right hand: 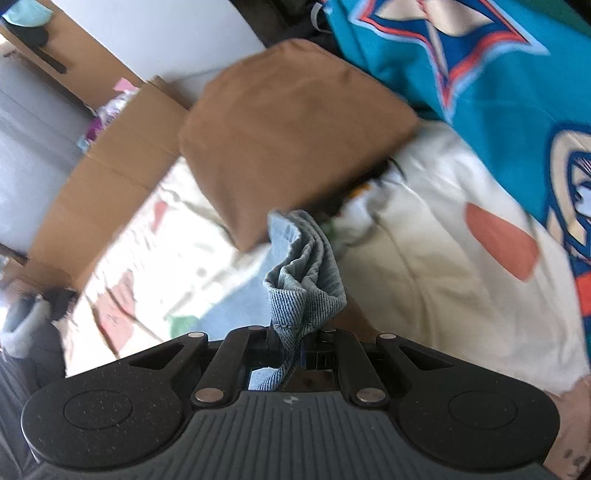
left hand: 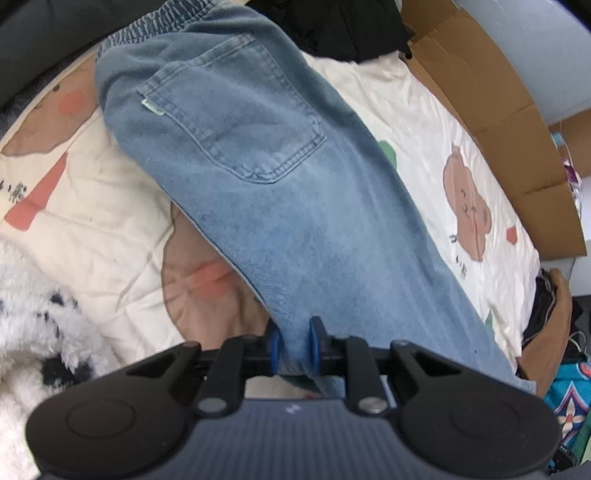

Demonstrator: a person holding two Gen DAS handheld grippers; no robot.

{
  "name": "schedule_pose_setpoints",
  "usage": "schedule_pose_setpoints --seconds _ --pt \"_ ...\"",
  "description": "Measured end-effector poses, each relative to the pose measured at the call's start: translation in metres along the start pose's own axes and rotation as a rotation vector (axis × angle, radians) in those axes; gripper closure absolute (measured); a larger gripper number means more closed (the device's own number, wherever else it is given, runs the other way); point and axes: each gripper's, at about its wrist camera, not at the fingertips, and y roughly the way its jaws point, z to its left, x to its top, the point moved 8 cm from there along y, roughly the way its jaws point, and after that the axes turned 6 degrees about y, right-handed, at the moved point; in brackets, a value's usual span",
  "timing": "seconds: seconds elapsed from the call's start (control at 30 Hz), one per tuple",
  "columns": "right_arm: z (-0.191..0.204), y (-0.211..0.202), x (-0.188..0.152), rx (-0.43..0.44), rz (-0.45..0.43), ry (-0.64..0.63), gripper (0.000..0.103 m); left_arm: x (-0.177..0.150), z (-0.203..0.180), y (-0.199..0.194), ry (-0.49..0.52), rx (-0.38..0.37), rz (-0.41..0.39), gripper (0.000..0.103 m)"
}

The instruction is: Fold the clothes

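Light blue jeans (left hand: 258,166) lie folded lengthwise across a cream bedspread (left hand: 103,206), elastic waistband at the far end and a back pocket facing up. My left gripper (left hand: 294,341) is shut on the jeans near the leg's hem, the denim pinched between blue pads (left hand: 274,343). In the right wrist view, my right gripper (right hand: 293,341) is shut on a bunched hem of the jeans (right hand: 304,273), which rises in folds from between the jaws. The gripper's fingertips are hidden by the cloth.
A folded brown garment (right hand: 291,136) lies just beyond the right gripper. A teal printed cloth (right hand: 480,66) sits to its right. A cardboard box (left hand: 509,122) borders the bed's far side. A black garment (left hand: 332,26) lies past the waistband. A fluffy white-and-black item (left hand: 33,325) is at left.
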Motion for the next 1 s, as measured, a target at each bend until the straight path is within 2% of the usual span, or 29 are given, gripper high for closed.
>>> schedule_pose_setpoints --seconds 0.27,0.53,0.67,0.83,0.87,0.93,1.0 --pt "-0.025 -0.003 -0.001 -0.055 -0.01 0.004 0.097 -0.022 -0.003 0.01 0.002 -0.007 0.032 0.086" --pt "-0.059 0.002 -0.011 -0.138 -0.005 0.039 0.097 -0.036 -0.005 0.025 0.048 0.004 0.077 0.086" --pt "-0.083 0.022 -0.025 -0.177 0.031 0.083 0.096 -0.044 0.003 0.042 0.032 0.026 0.101 0.086" --pt "-0.111 0.043 -0.038 -0.217 0.058 0.225 0.093 -0.047 0.005 0.056 0.015 0.06 0.13 0.084" --pt "-0.114 0.044 -0.041 -0.229 0.062 0.238 0.089 -0.047 0.004 0.057 0.016 0.066 0.138 0.083" --pt "-0.118 0.039 -0.041 -0.276 0.057 0.227 0.074 -0.046 0.002 0.055 0.021 0.075 0.154 0.08" --pt "-0.123 0.034 -0.041 -0.31 0.056 0.222 0.064 -0.045 0.002 0.051 0.03 0.085 0.164 0.077"
